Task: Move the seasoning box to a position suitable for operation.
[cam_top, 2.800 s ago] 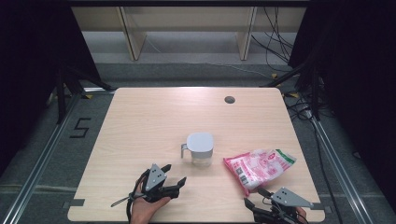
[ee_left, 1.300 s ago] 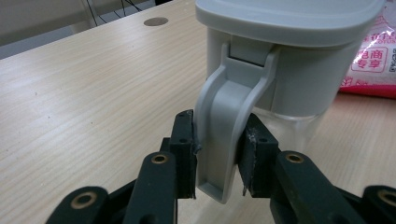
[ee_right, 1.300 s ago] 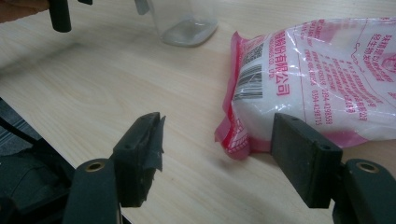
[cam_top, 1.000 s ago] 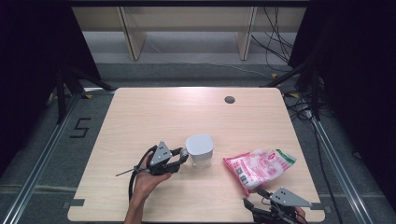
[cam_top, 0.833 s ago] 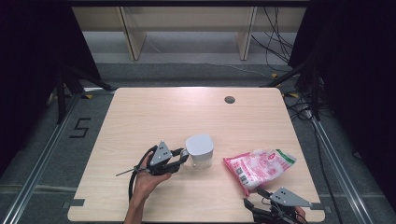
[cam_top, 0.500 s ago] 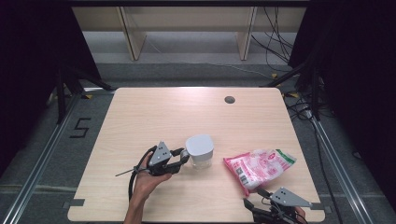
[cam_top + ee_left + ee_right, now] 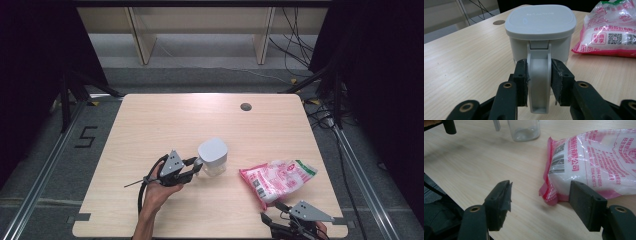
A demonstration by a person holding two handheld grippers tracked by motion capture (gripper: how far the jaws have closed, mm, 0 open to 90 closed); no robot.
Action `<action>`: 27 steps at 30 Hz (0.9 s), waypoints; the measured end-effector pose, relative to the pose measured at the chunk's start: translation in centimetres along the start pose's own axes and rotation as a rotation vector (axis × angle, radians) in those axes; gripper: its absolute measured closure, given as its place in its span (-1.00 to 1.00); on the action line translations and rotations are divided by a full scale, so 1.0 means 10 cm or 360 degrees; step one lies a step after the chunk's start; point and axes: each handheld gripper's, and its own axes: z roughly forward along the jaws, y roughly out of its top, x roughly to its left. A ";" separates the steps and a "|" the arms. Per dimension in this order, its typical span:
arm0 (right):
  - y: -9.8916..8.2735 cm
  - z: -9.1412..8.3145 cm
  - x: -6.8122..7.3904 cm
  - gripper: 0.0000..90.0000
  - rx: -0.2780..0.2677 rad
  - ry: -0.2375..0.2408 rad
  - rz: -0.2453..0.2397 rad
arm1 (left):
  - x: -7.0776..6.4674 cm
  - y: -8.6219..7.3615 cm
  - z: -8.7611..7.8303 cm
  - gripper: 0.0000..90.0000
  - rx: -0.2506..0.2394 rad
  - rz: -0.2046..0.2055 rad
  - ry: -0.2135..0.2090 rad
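Observation:
A white lidded container (image 7: 212, 155) with a clear base stands mid-table, its handle (image 7: 538, 100) pointing toward me. My left gripper (image 7: 197, 165) reaches in from the container's left. Its jaws have just been closing, and in the left gripper view (image 7: 539, 71) both pads press the handle's sides. A pink and white plastic bag (image 7: 277, 177) of white grains lies to the container's right. My right gripper (image 7: 274, 214) rests at the table's front edge, open, in front of the bag's near corner (image 7: 551, 195) without touching it.
The light wooden table (image 7: 165, 120) has a dark round cable hole (image 7: 245, 106) at the back right. Wooden shelving legs and cables stand beyond the far edge. Metal floor rails run along both sides.
My left gripper moved from the front left up to the container's handle and closed onto it. The right gripper, the container and the bag kept their places.

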 end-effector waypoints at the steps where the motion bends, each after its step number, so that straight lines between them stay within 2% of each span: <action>1: 0.00 0.00 0.00 -0.23 0.0000 0.0000 0.0000 | 0.00 0.00 0.00 0.50 0.0000 0.0000 0.0000; 2: 0.00 0.01 -0.02 -0.23 -0.0011 0.0006 -0.0045 | 0.02 0.01 0.00 0.48 0.0020 0.0039 0.0042; 3: 0.00 0.01 -0.02 -0.23 -0.0011 0.0006 -0.0045 | 0.02 0.01 0.00 0.48 0.0020 0.0039 0.0042; 4: 0.00 0.00 -0.01 -0.23 -0.0006 0.0037 -0.0024 | 0.03 0.00 0.00 0.46 0.0020 0.0025 0.0054; 5: 0.00 0.00 -0.01 -0.23 -0.0006 0.0037 -0.0024 | 0.03 0.00 0.00 0.45 0.0020 0.0025 0.0054; 6: 0.00 0.00 -0.01 -0.23 -0.0005 0.0025 -0.0022 | 0.05 0.00 -0.01 0.42 0.0058 0.0060 0.0096; 9: 0.00 0.00 -0.01 -0.23 -0.0004 0.0026 -0.0021 | 0.05 -0.01 -0.01 0.47 0.0060 0.0048 0.0121; 10: 0.00 0.00 -0.01 -0.23 -0.0004 0.0026 -0.0022 | 0.07 -0.01 -0.01 0.47 0.0046 0.0086 0.0151; 13: 0.00 0.00 -0.01 -0.22 -0.0005 0.0026 -0.0022 | 0.10 -0.01 -0.01 0.50 0.0069 0.0103 0.0202; 16: 0.00 0.00 -0.01 -0.22 -0.0003 0.0026 -0.0021 | 0.10 -0.01 0.00 0.51 0.0059 0.0078 0.0219; 18: 0.00 0.01 -0.01 -0.22 -0.0001 0.0006 -0.0029 | 0.11 -0.01 0.02 0.51 0.0079 0.0085 0.0279; 19: 0.00 -0.01 0.02 -0.22 0.0009 0.0022 0.0032 | 0.12 -0.01 0.03 0.52 0.0080 0.0085 0.0298; 20: 0.00 0.00 -0.01 -0.22 -0.0002 0.0026 -0.0022 | 0.12 -0.02 0.05 0.52 0.0078 0.0063 0.0286; 22: 0.00 -0.01 0.01 -0.22 0.0002 0.0021 -0.0002 | 0.12 -0.01 0.05 0.52 0.0087 0.0077 0.0313; 23: 0.00 0.00 -0.01 -0.22 -0.0006 0.0010 -0.0034 | 0.13 -0.02 0.07 0.53 0.0078 0.0071 0.0313; 25: 0.00 -0.01 0.01 -0.22 0.0002 0.0024 0.0000 | 0.14 -0.02 0.08 0.53 0.0075 0.0055 0.0311; 26: 0.00 0.00 -0.01 -0.22 -0.0007 0.0012 -0.0034 | 0.15 -0.03 0.08 0.54 0.0073 0.0055 0.0312; 27: 0.00 0.00 -0.01 -0.22 -0.0007 0.0012 -0.0034 | 0.15 -0.03 0.08 0.54 0.0073 0.0055 0.0312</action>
